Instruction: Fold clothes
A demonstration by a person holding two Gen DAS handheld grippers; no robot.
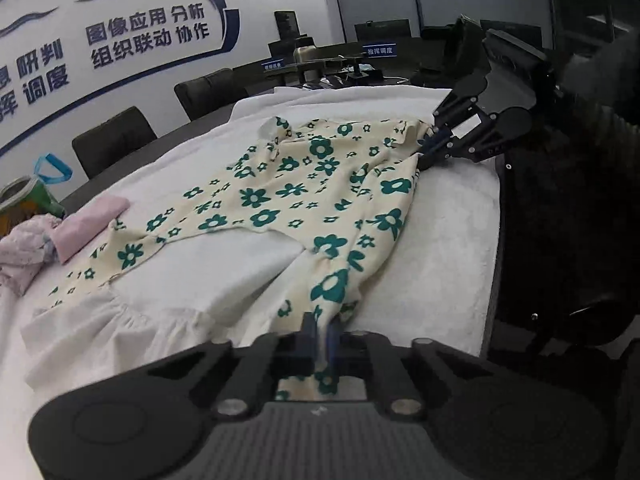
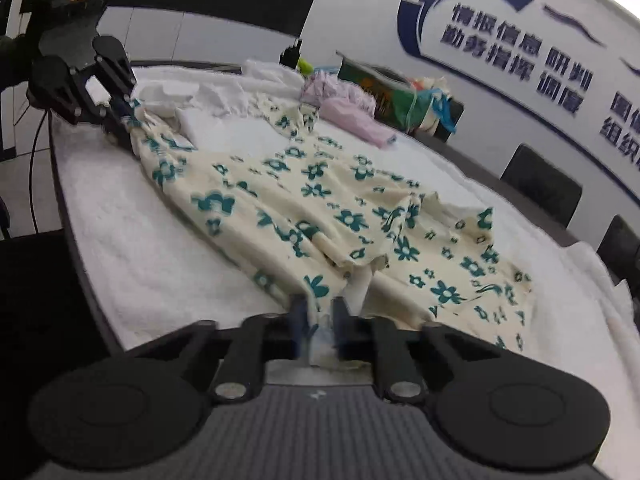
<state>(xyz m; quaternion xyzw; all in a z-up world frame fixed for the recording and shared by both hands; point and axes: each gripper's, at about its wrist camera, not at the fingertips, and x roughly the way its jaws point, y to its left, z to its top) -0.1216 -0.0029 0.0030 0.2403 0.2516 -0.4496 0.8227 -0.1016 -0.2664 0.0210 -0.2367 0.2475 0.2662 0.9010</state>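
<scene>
Now mid-grasp: left gripper (image 1: 322, 330) and right gripper (image 2: 320, 312) each pinched shut on the near edge of floral garment (image 1: 304, 184), spread on white towel (image 1: 448, 240). Next, probably: lift together, fold away from the towel's near edge.

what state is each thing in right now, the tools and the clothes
left tool: shut on the floral garment's near edge
right tool: shut on the floral garment's edge
floral garment: spread on the white towel, wrinkled, not folded yet
pink cloth: folded, lying at the garment's far side
white towel: spread flat under the garment
</scene>
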